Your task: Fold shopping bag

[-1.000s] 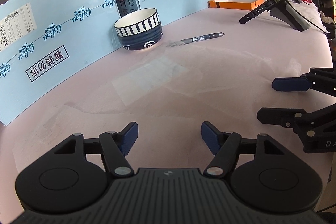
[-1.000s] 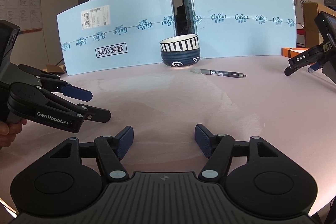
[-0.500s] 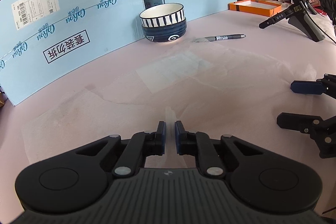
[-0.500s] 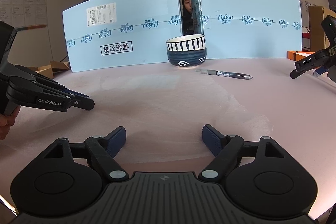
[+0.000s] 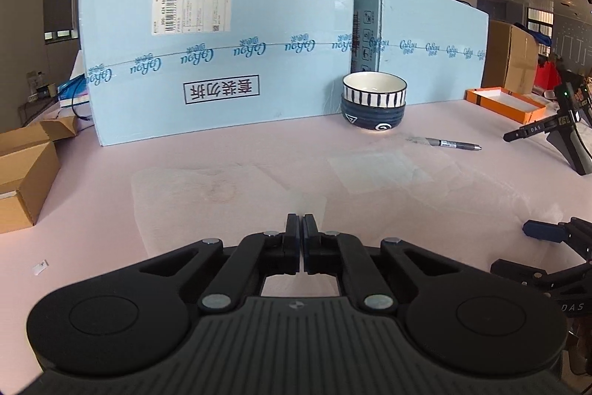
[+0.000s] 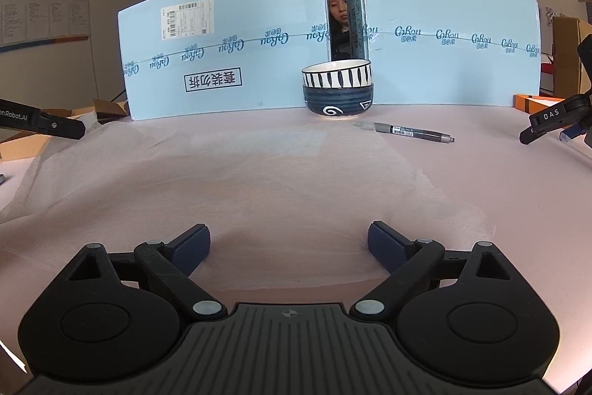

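I have the left tool (image 5: 299, 223) clenched on the near edge of the thin, limp, translucent shopping bag (image 6: 259, 180) spread over the counter (image 5: 92, 202), while my right tool (image 6: 288, 245), jaws just widened, hovers released over its edge.

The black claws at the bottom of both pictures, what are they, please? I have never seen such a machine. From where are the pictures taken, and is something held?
There is no machine here. A person holds a two-finger gripper in each hand, and a wide-angle camera on each one looks forward along its fingers. So one picture comes from the left gripper and the other from the right gripper. On the pink table lies a thin, see-through shopping bag, which is to be folded. Behind it are two stacked bowls, a pen and blue cartons. The left gripper is shut on the bag's edge, which is lifted a little. The right gripper is open: its jaws have just been opening, and they grip nothing.
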`<state>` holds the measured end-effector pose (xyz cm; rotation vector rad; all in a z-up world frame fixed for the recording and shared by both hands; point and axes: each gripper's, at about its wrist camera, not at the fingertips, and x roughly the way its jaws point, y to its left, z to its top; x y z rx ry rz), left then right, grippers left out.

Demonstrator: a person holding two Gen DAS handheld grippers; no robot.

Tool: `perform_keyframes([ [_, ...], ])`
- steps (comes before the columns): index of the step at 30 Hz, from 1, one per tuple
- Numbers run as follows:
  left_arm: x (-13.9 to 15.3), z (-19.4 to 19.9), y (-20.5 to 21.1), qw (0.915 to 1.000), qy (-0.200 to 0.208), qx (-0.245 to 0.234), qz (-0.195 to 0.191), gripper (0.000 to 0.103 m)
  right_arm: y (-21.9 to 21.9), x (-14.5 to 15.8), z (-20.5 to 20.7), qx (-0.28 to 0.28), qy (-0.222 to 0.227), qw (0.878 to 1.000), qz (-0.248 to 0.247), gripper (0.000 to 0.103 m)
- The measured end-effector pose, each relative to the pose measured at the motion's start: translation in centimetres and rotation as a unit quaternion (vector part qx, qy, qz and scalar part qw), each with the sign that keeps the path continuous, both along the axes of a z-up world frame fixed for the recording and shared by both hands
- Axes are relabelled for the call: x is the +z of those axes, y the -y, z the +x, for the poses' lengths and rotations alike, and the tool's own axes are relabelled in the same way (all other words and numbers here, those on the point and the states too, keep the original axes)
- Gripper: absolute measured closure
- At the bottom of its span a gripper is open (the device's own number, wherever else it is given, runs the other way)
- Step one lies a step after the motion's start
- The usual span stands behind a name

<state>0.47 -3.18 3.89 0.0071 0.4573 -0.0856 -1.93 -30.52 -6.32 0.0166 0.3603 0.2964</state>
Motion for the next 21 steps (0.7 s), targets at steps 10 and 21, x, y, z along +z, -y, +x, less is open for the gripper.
perform_keyframes([
  [10, -0.8, -6.0, -8.5, 0.989, 0.018, 0.123, -0.08, 0.101, -0.9, 0.3, 0.4, -0.009, -0.011, 1.0, -0.021, 0.005],
  [21, -3.3, -11.0, -13.4, 0.9812, 0.014, 0.174, -0.082, 0.08, -1.8, 0.5, 0.7, -0.041, -0.025, 0.998, -0.04, 0.0],
])
